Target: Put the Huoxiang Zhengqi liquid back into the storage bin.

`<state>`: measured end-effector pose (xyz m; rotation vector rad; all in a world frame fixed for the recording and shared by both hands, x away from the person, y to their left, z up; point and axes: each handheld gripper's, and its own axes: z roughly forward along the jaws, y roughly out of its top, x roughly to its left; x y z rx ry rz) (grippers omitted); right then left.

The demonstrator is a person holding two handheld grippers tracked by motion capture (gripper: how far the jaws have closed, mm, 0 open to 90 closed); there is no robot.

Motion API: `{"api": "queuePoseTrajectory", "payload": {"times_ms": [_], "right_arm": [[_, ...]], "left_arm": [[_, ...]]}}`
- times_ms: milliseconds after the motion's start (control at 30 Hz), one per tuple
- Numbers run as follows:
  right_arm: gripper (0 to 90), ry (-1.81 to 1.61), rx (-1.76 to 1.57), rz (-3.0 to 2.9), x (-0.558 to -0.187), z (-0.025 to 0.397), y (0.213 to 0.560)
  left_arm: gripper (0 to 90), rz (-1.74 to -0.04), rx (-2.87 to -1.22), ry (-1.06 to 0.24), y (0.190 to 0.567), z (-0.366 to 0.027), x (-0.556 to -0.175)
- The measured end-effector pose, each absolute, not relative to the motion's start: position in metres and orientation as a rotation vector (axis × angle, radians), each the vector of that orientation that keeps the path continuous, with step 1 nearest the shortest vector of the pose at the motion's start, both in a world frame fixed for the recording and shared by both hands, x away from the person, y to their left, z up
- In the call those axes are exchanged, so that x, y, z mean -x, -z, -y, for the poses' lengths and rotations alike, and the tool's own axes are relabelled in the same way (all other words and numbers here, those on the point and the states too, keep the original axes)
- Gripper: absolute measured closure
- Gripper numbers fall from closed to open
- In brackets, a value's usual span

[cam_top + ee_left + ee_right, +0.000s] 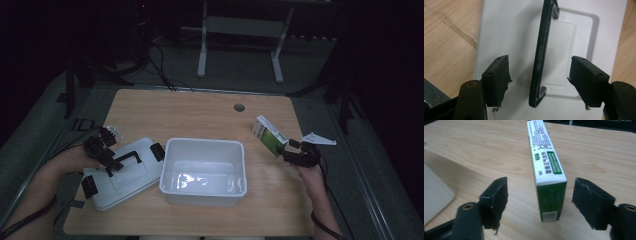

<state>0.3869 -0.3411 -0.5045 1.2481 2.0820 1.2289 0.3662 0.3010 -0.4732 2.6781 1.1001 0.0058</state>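
Right gripper [540, 200] spread astride green-and-white carton [547, 170], at three o'clock of open white bin [204, 172], ready to pinch; left gripper [540, 80] spread over lid handle [541, 55] at nine.

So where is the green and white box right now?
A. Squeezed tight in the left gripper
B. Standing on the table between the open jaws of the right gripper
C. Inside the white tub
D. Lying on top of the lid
B: in the right gripper view the box stands on the wooden table, with a gap on each side between it and the open right gripper.
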Motion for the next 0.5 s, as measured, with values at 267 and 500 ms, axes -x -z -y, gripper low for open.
{"api": "queuePoseTrajectory", "payload": {"times_ms": [267,500], "right_arm": [[35.5,-1.183,-1.232,-2.126,-0.408,0.335,0.501],[43.0,-1.137,-1.226,-2.166,-0.423,0.33,0.496]], "left_arm": [[32.7,-1.102,-2.689,0.004,0.477,-0.3,-0.367],[32.7,-1.107,-2.685,0.002,0.477,-0.302,-0.367]]}}
